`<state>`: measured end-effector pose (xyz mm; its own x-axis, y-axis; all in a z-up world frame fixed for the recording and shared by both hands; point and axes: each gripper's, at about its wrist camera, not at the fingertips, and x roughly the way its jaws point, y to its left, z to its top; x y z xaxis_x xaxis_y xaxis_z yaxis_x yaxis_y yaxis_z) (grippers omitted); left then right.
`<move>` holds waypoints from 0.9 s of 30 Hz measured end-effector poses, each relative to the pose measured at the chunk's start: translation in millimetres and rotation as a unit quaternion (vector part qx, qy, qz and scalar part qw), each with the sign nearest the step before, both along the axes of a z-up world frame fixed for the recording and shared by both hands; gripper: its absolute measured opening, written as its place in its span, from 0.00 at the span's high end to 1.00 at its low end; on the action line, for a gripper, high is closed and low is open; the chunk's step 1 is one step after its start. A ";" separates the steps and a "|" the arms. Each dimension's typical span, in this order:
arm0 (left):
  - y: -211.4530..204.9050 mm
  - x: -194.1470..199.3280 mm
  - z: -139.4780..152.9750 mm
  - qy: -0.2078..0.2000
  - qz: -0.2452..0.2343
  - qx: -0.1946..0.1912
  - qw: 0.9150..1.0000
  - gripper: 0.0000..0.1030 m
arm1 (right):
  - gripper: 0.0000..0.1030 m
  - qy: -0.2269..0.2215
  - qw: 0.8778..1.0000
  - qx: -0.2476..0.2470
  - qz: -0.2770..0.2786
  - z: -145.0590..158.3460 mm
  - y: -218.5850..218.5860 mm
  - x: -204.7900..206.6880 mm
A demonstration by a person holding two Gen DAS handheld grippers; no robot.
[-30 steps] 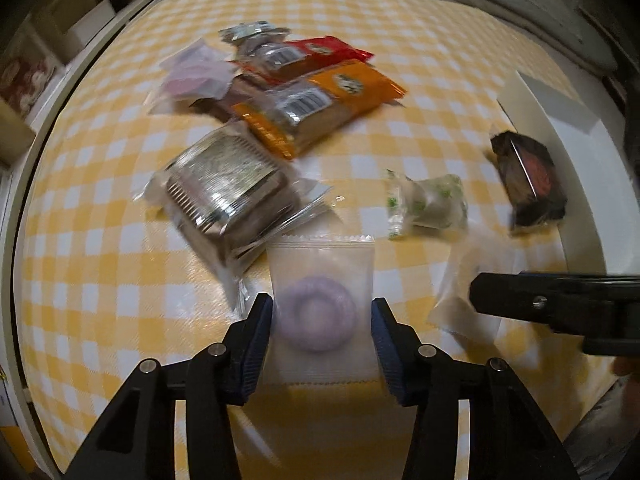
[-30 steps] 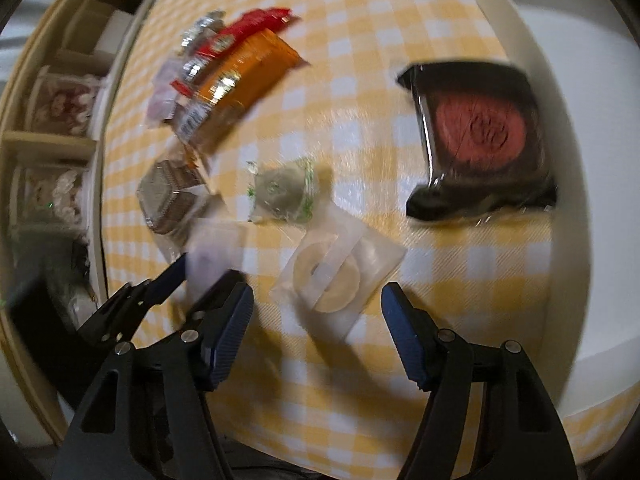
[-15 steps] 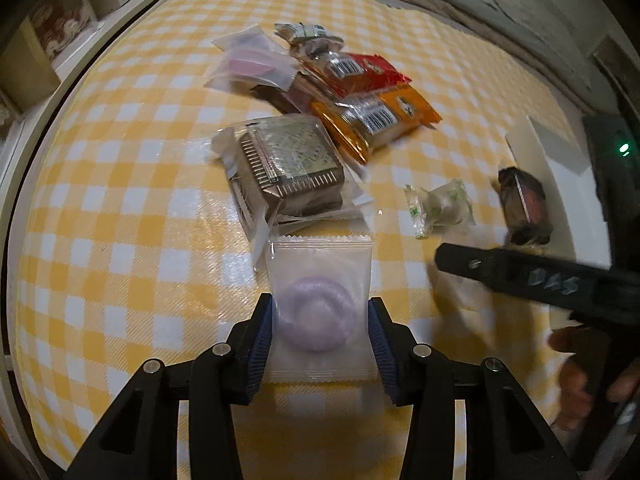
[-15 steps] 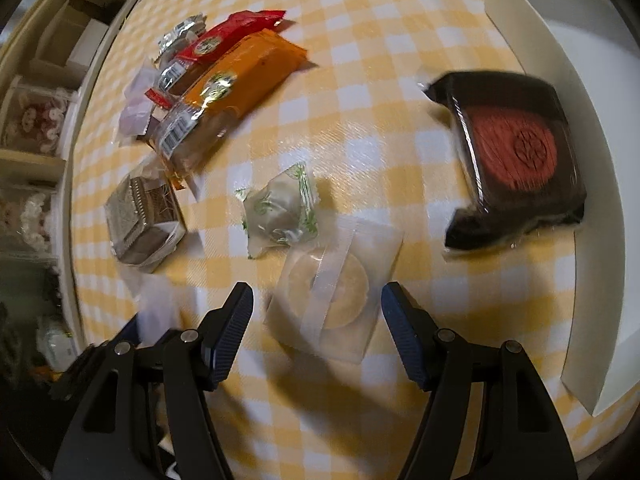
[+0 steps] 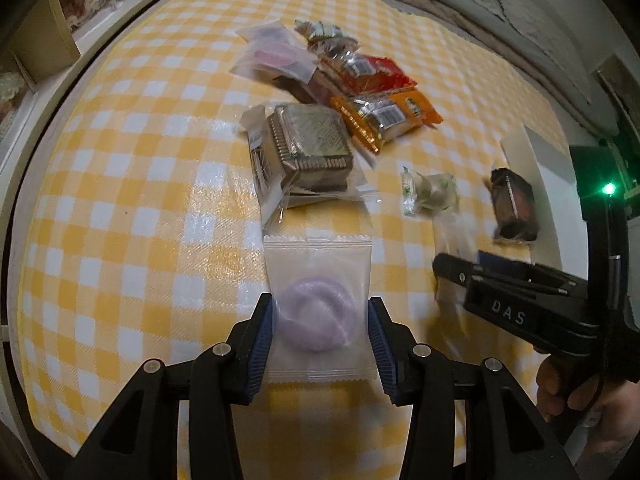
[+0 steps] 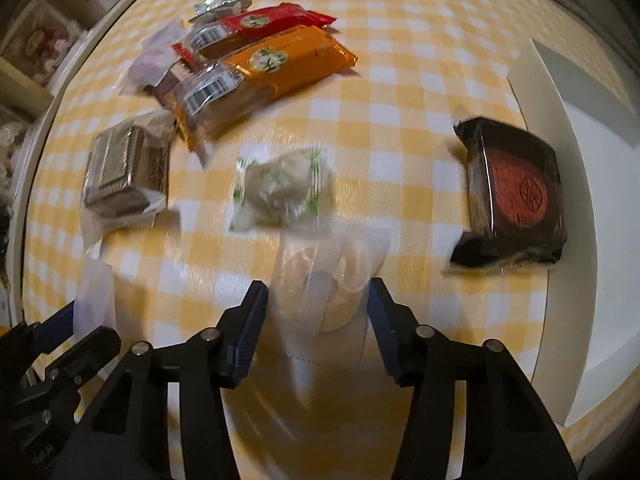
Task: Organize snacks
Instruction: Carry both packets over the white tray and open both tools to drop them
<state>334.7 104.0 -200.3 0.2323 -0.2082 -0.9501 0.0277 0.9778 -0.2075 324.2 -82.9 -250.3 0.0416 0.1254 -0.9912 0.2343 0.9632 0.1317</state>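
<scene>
My left gripper (image 5: pixel 320 308) is shut on a clear packet with a purple round pastry (image 5: pixel 316 320), its pads pressing on both sides, a little above the yellow checked tablecloth (image 5: pixel 140 200). My right gripper (image 6: pixel 318 292) points down over a clear packet with a pale yellow round pastry (image 6: pixel 332 264). Its jaws are closing with that packet between them, and a gap still shows at the left pad. In the left wrist view the right gripper (image 5: pixel 460 276) comes in from the right, held by a hand (image 5: pixel 560 392).
Beyond lie a green-printed wrapped sweet (image 6: pixel 280 188), a silver square-tray packet (image 6: pixel 120 168), an orange bar (image 6: pixel 272 68), a red bar (image 6: pixel 264 22) and pink packets (image 5: pixel 276 56). A dark packet with a red cake (image 6: pixel 516 196) rests against a white box (image 6: pixel 560 140) at the right.
The left gripper has risen and shifted with the purple pastry packet in it. The right gripper has moved over the pale pastry packet and its jaws have narrowed around it.
</scene>
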 end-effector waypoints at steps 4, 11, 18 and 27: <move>-2.3 -8.0 22.3 -0.033 0.002 0.006 0.999 0.57 | 0.57 -0.003 1.000 0.022 0.002 7.2 -13.6 -17.5; -6.3 -26.9 68.4 -0.098 0.012 0.016 0.995 0.56 | 0.58 -0.077 0.997 0.022 0.019 58.5 -32.5 -37.1; -15.3 -51.2 110.6 -0.148 0.020 0.018 0.989 0.56 | 0.57 -0.150 0.988 0.016 0.029 116.6 -41.8 -47.0; -54.9 -76.9 153.9 -0.212 0.011 0.029 0.977 0.56 | 0.57 -0.242 0.969 -0.018 0.050 163.5 -56.6 -57.9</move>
<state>257.9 49.1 -46.4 0.6112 -0.1475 -0.7776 0.0779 0.9889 -0.1264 266.2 -139.5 -86.8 0.4913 0.1180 -0.8629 0.0597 0.9839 0.1686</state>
